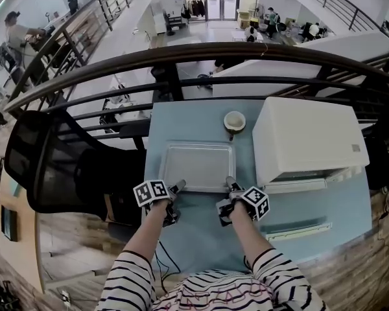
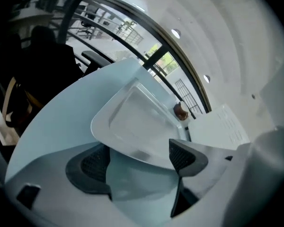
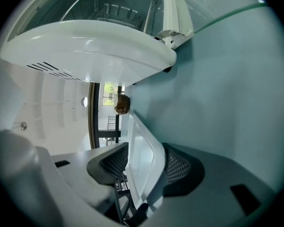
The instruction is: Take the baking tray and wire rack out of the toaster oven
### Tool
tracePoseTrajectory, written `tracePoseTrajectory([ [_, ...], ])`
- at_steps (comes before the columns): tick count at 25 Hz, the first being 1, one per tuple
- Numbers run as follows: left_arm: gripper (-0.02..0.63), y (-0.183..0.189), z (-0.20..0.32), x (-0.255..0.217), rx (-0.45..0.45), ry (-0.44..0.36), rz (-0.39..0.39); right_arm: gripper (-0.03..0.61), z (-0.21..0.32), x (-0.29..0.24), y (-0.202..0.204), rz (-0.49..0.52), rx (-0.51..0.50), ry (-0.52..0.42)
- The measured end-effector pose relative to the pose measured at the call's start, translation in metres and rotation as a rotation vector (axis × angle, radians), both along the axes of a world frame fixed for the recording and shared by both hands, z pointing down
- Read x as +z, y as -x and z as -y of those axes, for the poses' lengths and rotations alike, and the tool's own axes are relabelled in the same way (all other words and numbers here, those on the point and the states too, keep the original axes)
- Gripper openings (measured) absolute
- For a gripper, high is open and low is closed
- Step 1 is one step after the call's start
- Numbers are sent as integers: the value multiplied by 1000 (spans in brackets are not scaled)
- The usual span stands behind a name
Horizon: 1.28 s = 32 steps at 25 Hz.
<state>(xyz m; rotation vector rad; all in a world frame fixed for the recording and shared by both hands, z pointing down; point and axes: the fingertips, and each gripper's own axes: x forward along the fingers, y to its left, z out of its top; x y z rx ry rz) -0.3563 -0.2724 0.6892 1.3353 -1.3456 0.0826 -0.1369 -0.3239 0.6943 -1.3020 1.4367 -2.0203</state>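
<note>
The pale baking tray (image 1: 198,167) lies flat on the light blue table (image 1: 194,225), left of the white toaster oven (image 1: 308,141). My left gripper (image 1: 179,186) is at the tray's near left corner, and its jaws stand wide open around that corner (image 2: 132,145) without pressing it. My right gripper (image 1: 230,183) is at the near right corner; the tray rim (image 3: 142,160) runs between its pads, which stand apart from it. The oven's door (image 1: 297,229) hangs open toward me. Wire rack bars (image 3: 118,11) show inside the oven.
A small round cup (image 1: 234,122) stands on the table just behind the tray. A black mesh chair (image 1: 52,167) sits left of the table, and a dark railing (image 1: 194,57) runs along behind it. My striped sleeves reach in from below.
</note>
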Motion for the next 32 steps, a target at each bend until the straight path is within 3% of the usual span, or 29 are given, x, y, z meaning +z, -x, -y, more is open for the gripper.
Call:
tracePoseTrajectory([
  [7, 365, -14, -14, 7, 311, 42, 193, 215, 2, -1, -1, -23, -20, -23],
  [13, 367, -16, -29, 14, 506, 88, 343, 233, -5, 1, 2, -182, -201, -74],
  [19, 367, -4, -39, 16, 504, 93, 404, 241, -17, 4, -6, -329, -368, -108],
  [23, 367, 1, -47, 9, 480, 67, 420, 244, -18, 0, -22, -591, -519, -200],
  [26, 367, 1, -54, -4, 451, 0, 436, 244, -23, -13, -27, -698, -578, -271],
  [32, 367, -9, -69, -55, 364, -211, 498, 242, -57, -49, -38, -722, -540, -382],
])
